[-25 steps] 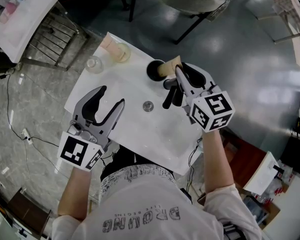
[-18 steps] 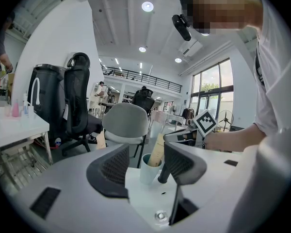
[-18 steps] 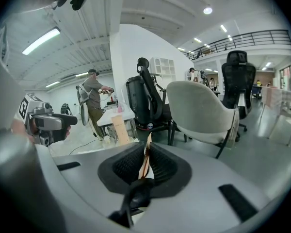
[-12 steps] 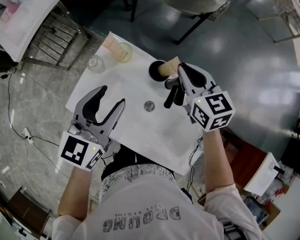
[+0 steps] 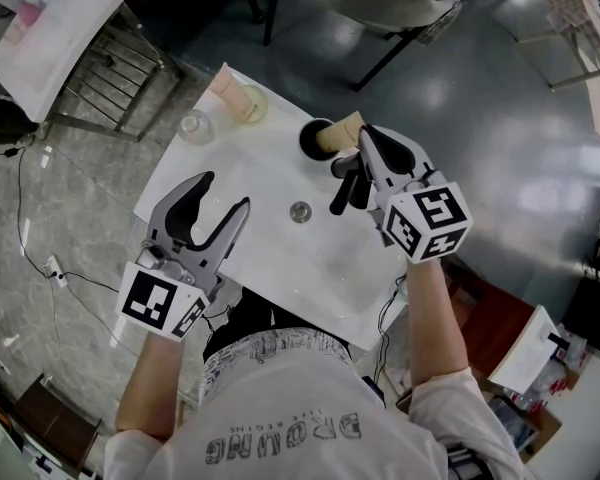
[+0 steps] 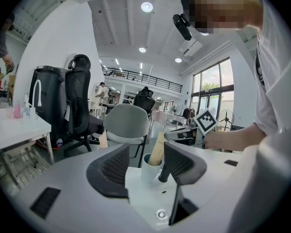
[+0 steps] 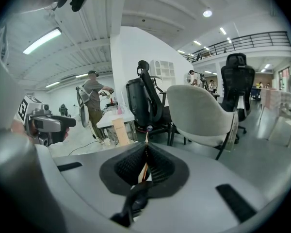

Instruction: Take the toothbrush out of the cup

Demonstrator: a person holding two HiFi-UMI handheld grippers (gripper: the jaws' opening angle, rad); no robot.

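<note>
White table [image 5: 270, 168]. Left gripper [image 5: 225, 193] hovers over it, jaws wide apart, nothing between them. Right gripper [image 5: 365, 140]: its jaws have just been closing and are now pinched tight on the toothbrush [image 5: 338, 133]. Cup [image 5: 313, 140], white with a dark inside, stands upright just past the right gripper's tips. The toothbrush is a flat tan strip that leans out of the cup, with its upper end between the right jaws.

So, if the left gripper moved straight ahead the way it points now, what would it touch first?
Probably the white cup: it stands straight ahead between the open jaws of the left gripper in that gripper's view. Depth is unclear, so this is a guess.
</note>
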